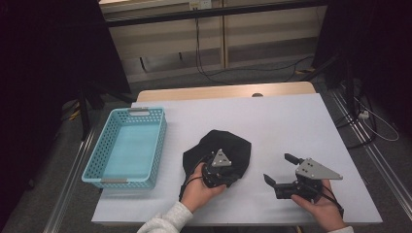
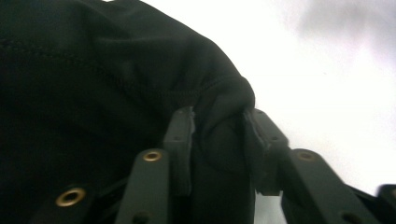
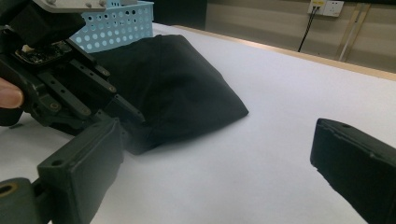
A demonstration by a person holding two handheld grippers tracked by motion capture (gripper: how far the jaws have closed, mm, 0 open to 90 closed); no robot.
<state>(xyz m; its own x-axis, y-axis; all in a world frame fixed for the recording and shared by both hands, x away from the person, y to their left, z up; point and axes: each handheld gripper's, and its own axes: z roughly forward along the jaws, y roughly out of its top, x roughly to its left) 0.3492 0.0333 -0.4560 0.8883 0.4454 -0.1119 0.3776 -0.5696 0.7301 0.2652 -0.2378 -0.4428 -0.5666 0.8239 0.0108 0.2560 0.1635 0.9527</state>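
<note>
Two tools are at work on the counter (image 1: pixel 291 121). The left tool (image 2: pixel 218 140) pinches a fold of the black cloth (image 1: pixel 221 145) at the cloth's near edge; its jaws press on the fabric from both sides. The cloth lies in a heap at the middle of the counter. The right tool (image 1: pixel 278 170) rests near the cloth, apart from it, with jaws spread and nothing between them. A blue basket (image 1: pixel 99 160) stands at the left edge.
</note>
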